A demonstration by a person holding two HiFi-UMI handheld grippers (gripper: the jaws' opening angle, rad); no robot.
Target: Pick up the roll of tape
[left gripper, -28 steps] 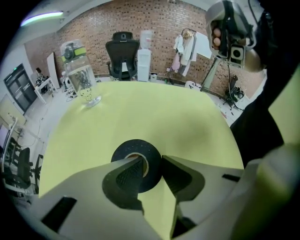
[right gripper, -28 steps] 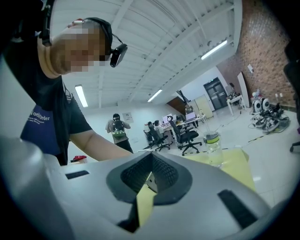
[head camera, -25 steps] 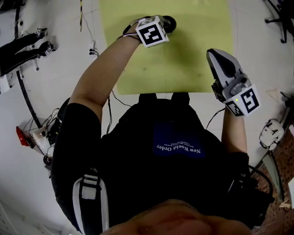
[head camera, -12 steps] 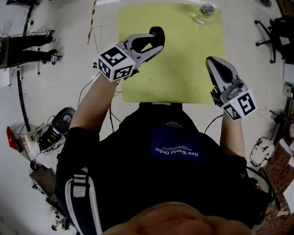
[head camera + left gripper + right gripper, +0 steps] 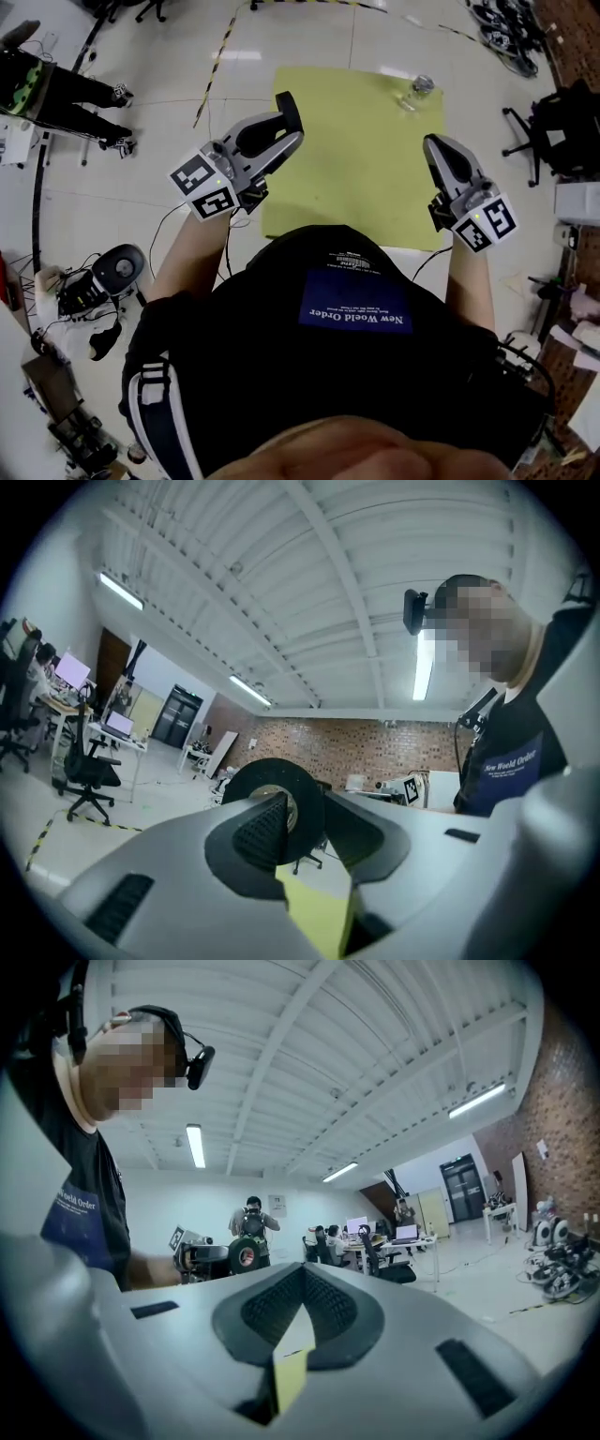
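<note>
Left gripper (image 5: 284, 125), right gripper (image 5: 438, 150): two. Tape roll (image 5: 290, 103): one. Yellow mat (image 5: 361, 173): one. Clear container (image 5: 419, 91): one.

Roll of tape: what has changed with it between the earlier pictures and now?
The left tongs carried the roll of tape up from the yellow table and back toward the person, turning to level. Unchanged: the roll stays clamped in the left tongs, and the right tongs stay shut and empty at the right side.
</note>
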